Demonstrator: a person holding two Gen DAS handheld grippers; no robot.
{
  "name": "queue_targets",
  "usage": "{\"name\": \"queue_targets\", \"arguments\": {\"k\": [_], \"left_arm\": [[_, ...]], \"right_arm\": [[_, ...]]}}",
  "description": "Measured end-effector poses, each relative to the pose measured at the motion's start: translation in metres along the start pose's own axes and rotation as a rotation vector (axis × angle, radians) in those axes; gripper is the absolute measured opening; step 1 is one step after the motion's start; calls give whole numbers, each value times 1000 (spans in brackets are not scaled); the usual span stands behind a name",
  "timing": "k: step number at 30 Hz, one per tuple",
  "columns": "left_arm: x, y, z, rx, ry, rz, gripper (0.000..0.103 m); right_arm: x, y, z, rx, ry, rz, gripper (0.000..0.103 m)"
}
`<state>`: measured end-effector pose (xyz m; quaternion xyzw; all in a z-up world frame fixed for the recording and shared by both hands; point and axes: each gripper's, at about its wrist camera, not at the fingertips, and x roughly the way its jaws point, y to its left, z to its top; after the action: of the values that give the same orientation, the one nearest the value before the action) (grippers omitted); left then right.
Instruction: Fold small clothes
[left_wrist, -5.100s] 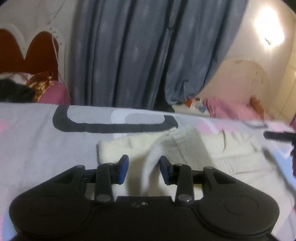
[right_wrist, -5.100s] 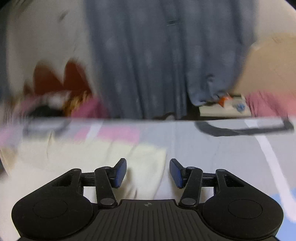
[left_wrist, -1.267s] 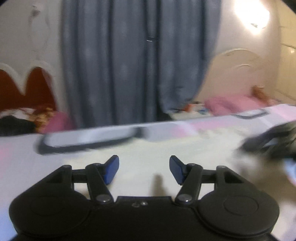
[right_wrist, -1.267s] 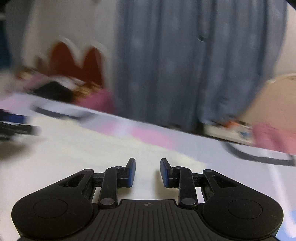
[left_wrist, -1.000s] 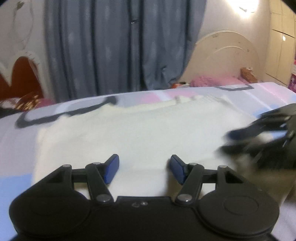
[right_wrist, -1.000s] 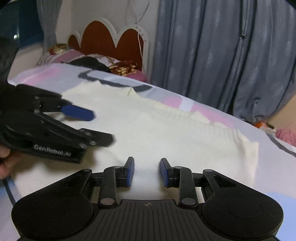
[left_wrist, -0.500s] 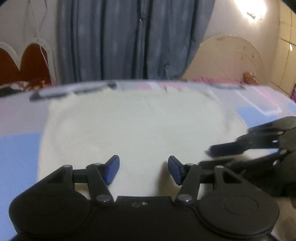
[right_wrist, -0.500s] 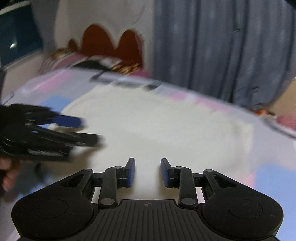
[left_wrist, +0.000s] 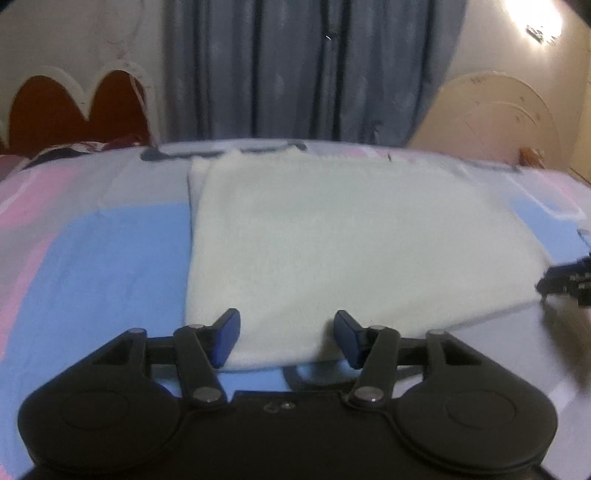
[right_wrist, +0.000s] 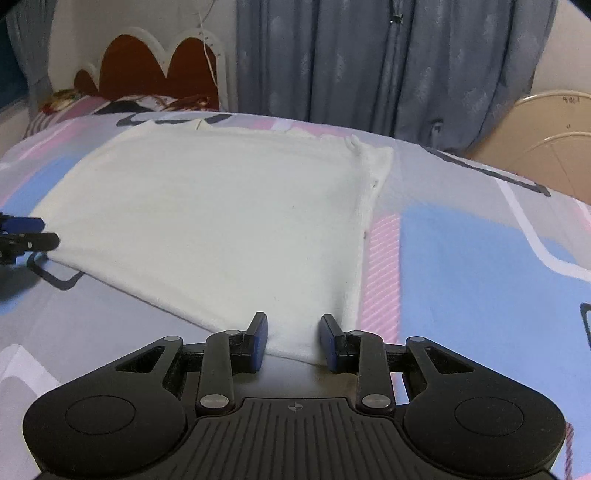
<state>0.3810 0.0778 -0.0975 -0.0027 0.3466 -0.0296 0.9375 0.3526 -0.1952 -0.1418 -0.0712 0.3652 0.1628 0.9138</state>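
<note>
Cream knit garment (left_wrist: 343, 240) flat on patterned bedsheet (left_wrist: 92, 251), right view only shows its seamed edge, left gripper (left_wrist: 287, 338) jaws apart, just been closing, near hem between them, right gripper (right_wrist: 294, 341) narrower, empty, over corner.

Open bedsheet (right_wrist: 480, 266) around flat garment (right_wrist: 221, 206)

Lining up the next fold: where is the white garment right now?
The white garment lies flat on the patterned bedsheet, filling both views; its near corners sit between the right gripper fingers and the left gripper fingers.
</note>
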Motion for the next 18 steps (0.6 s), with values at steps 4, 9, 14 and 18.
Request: {"name": "queue_targets", "arguments": {"k": [4,9,14,18], "left_arm": [[3,-8,2,-2,-1,1,55],[3,3,-7,-45,18,23,53],[7,18,-12,-79,21,10,55],[-12,21,-9,-129,7,27,54]], "right_arm": [[-21,5,7,59,-97,12,17],[2,-2,-3,69,2,-37,16],[2,-3,-4,85,10,-67,16],[-12,-3,-1,121,-15,-70,16]]}}
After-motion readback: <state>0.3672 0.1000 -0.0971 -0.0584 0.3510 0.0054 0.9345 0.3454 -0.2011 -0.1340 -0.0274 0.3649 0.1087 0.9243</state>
